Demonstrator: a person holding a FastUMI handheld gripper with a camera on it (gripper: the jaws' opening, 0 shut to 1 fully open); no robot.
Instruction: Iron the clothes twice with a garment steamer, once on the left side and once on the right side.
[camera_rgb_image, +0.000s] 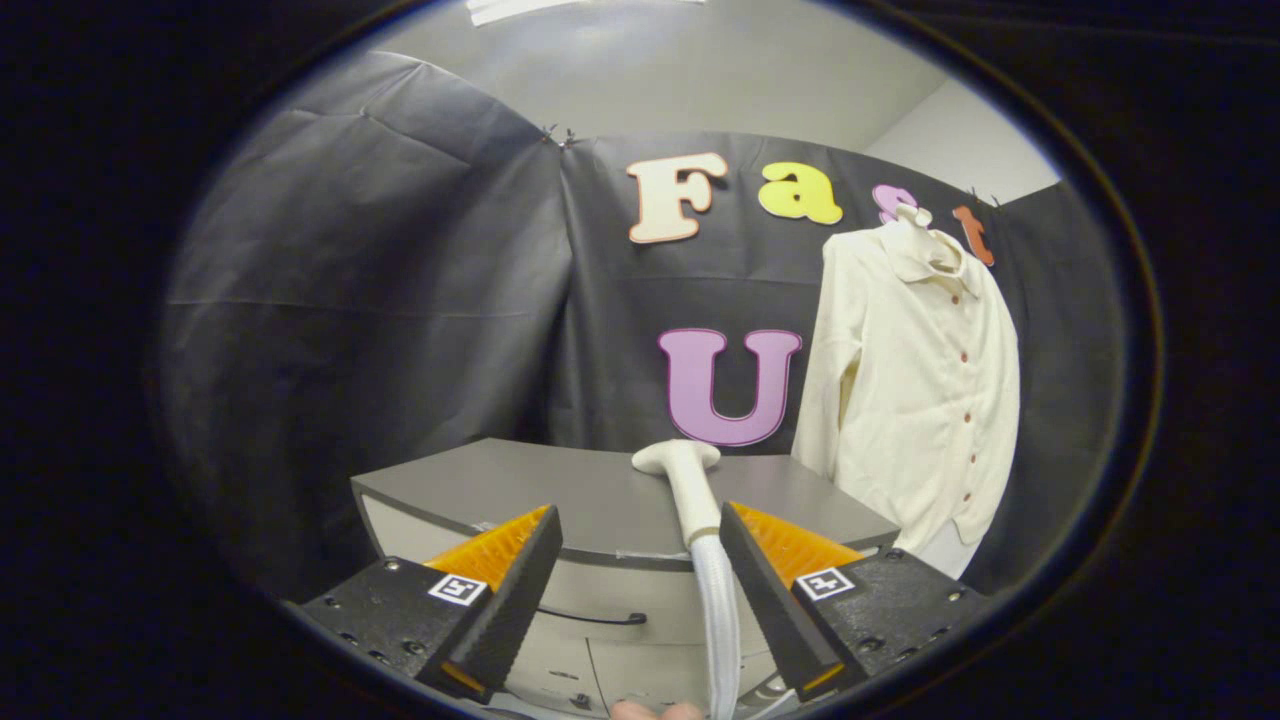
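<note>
Though near steamer (682, 480); hand-held gripper (640, 570) agape

— What sort of place is this, a home?

— No, a recording booth. Black cloth (400, 300) is clipped up as walls on every side, with plain white wall (960, 140) and ceiling showing above it.

— And the furniture?

— One grey table (600, 490) with drawers in its front. A cream shirt (915, 390) hangs beyond its far right corner, and a garment steamer (690, 480) lies on its top, its hose (720, 620) trailing over the near edge. It is staged, not lived in.
</note>
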